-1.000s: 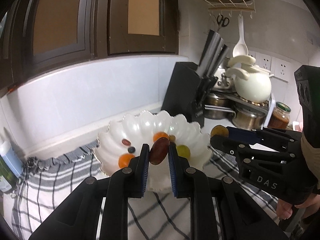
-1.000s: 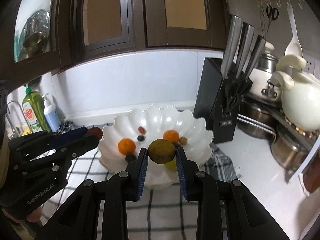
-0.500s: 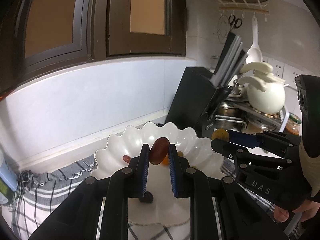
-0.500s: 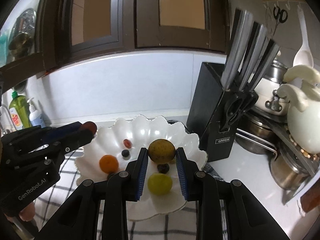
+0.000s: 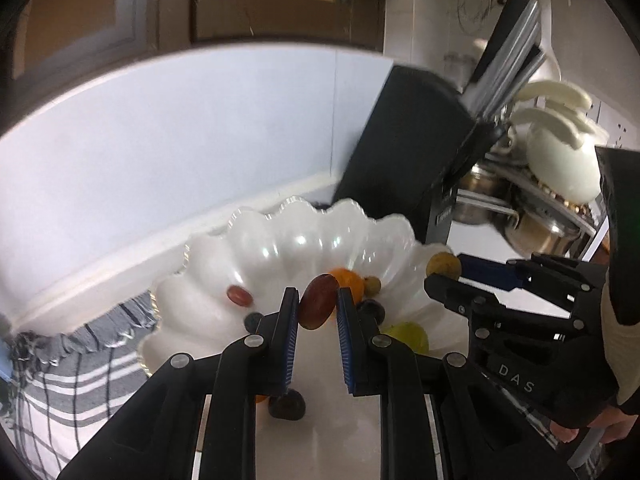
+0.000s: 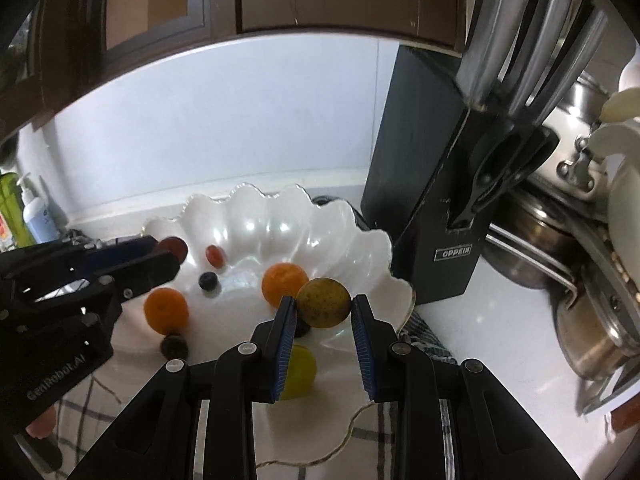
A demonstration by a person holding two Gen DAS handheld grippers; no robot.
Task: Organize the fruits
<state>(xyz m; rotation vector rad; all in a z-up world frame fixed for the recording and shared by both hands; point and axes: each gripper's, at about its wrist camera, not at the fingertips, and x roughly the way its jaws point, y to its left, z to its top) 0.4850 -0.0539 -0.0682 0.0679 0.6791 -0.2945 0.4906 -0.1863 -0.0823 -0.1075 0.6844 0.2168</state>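
Note:
A white scalloped bowl [image 5: 280, 236] [image 6: 256, 224] sits on a striped cloth. My left gripper [image 5: 318, 300] is shut on a dark red grape [image 5: 318, 306] over the bowl's middle. My right gripper [image 6: 324, 304] is shut on a round yellow-brown speckled fruit [image 6: 324, 302] above the bowl's right side; that gripper shows in the left wrist view at the right [image 5: 444, 270]. In the bowl lie two orange fruits [image 6: 166, 310] [image 6: 284, 282], a green grape [image 6: 298, 372], a red grape [image 6: 214, 256], a blueberry [image 6: 208, 280] and dark berries [image 6: 174, 346].
A black knife block [image 6: 436, 184] stands just right of the bowl. Steel pots [image 6: 592, 320] and a cream kettle [image 5: 560, 160] crowd the right. Soap bottles [image 6: 24, 216] stand at the far left. Dark cabinets hang above the pale wall. A striped cloth [image 5: 60, 368] covers the counter.
Both grippers have moved forward and down over the bowl with their fruits held. The bowl now looks larger and closer in both views.

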